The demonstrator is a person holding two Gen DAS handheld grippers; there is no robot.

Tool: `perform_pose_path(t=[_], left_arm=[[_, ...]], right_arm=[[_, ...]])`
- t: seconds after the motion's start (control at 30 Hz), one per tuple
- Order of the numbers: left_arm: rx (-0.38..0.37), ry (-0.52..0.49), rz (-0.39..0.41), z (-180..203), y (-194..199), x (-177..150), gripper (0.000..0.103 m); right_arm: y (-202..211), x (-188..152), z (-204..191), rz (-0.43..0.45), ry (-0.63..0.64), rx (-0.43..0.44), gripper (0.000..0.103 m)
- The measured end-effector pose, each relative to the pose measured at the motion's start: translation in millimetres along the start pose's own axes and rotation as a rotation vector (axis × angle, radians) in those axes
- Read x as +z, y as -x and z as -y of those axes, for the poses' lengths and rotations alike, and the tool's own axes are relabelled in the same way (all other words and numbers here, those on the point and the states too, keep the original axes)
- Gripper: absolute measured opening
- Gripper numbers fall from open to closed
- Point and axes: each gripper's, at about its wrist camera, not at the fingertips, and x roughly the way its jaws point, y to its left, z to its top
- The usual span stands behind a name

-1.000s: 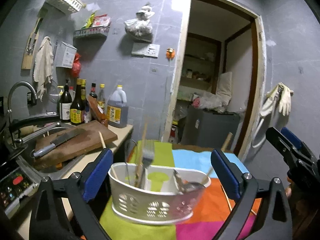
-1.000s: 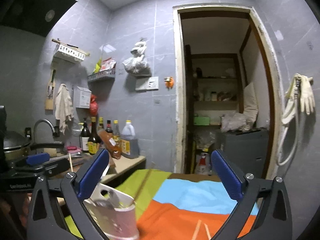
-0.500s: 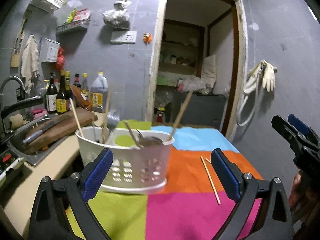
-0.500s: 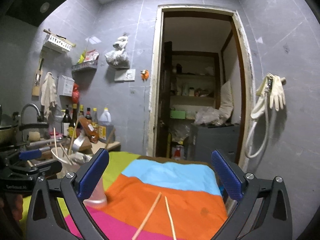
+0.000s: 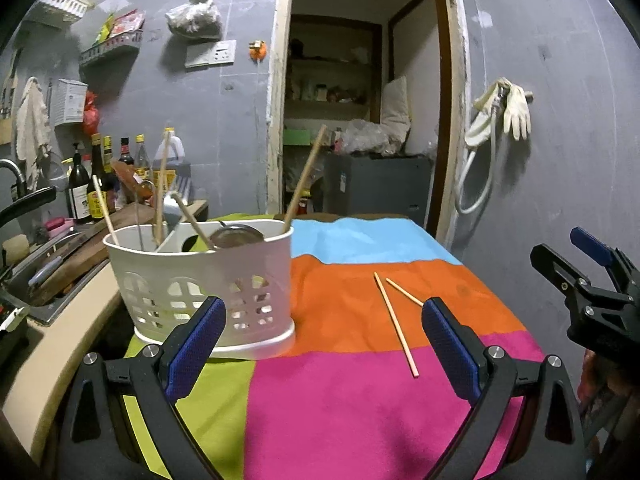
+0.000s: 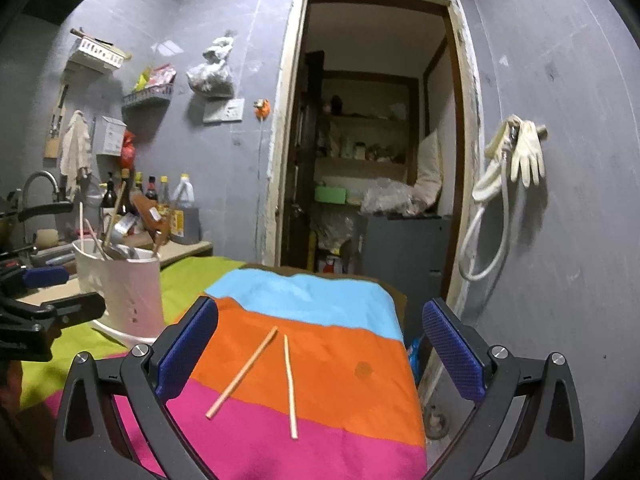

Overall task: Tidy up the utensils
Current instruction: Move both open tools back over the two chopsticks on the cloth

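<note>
A white perforated utensil caddy (image 5: 200, 280) stands on the left of a striped cloth-covered table (image 5: 340, 400); it holds chopsticks, a spoon and other utensils. The caddy (image 6: 124, 284) also shows at the left of the right wrist view. Two loose wooden chopsticks (image 5: 394, 324) lie on the orange and pink stripes, seen closer as chopsticks (image 6: 242, 372) in the right wrist view. My left gripper (image 5: 320, 344) is open and empty, just in front of the caddy. My right gripper (image 6: 320, 348) is open and empty above the loose chopsticks; the right gripper (image 5: 576, 280) also shows at the far right.
A counter (image 5: 60, 344) with a sink (image 5: 24, 280), cutting board, knife and sauce bottles (image 5: 92, 184) lies left of the table. A doorway (image 5: 360, 120) opens behind the table. Gloves and a hose (image 6: 516, 160) hang on the right wall. The left gripper's arm (image 6: 36, 312) sits at left.
Both views have pulled back and turned right. The caddy moved from centre to the left, and the two loose chopsticks on the cloth came fully into view. Both grippers stayed open.
</note>
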Motion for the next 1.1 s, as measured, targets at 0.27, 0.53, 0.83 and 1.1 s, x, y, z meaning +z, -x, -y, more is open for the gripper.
perform_pose_path(t=[0.27, 0.53, 0.83, 1.1], left_arm=[[-0.009, -0.043, -0.068, 13, -23, -4, 0.096], [-0.011, -0.056, -0.148, 20, -49, -4, 0.096], [-0.029, -0.05, -0.223, 25, -83, 0, 0.096], [-0.067, -0.065, -0.282, 28, -115, 6, 0.089]], right_arm=[[-16, -13, 20, -0.083, -0.017, 0.007, 0.103], [-37, -20, 35, -0.173, -0.028, 0.053, 0.1], [-62, -25, 45, -0.245, -0.045, 0.108, 0.083], [-91, -29, 46, -0.342, -0.041, 0.158, 0.061]])
